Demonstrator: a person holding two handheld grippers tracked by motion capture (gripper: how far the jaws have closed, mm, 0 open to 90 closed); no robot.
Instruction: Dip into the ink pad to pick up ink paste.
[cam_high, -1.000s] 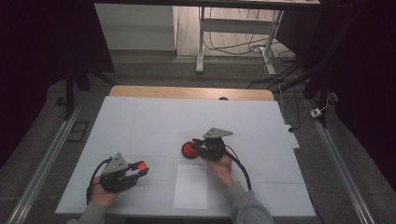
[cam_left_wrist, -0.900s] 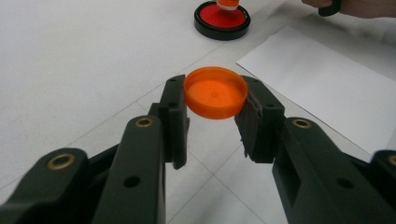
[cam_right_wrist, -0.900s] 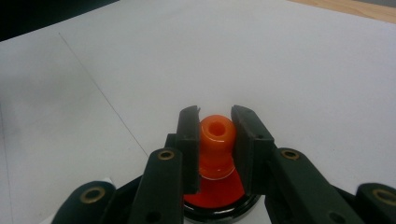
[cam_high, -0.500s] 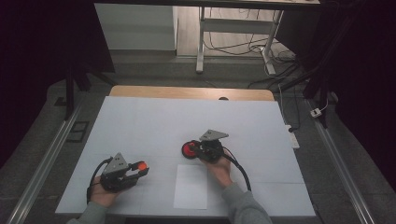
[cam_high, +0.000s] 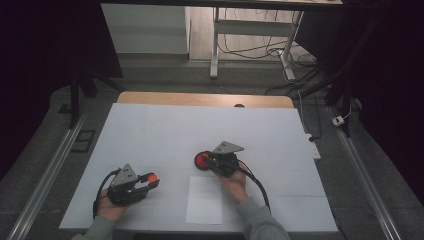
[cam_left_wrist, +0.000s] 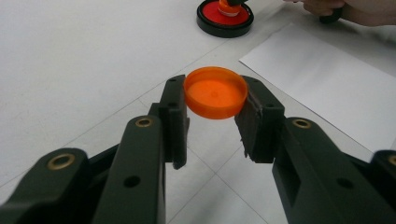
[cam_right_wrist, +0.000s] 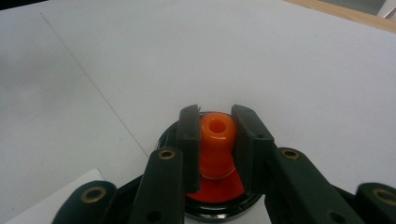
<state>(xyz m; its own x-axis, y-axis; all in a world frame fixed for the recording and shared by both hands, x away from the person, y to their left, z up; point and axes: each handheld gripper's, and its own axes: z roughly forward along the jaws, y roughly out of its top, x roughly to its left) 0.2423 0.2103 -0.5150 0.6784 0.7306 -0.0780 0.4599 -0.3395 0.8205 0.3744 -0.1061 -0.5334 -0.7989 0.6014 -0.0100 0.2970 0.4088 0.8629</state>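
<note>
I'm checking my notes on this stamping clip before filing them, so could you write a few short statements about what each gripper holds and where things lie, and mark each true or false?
1. The left gripper is shut on a round orange plastic cap. True.
2. The right gripper is open above bare table. False: its fingers clamp the orange plastic stamp standing on the round black-rimmed red ink pad.
3. A white sheet of paper lies on the table between the two hands. True.
4. The ink pad sits on the sheet of paper. False: it sits on the white table cover, beyond the sheet.
</note>
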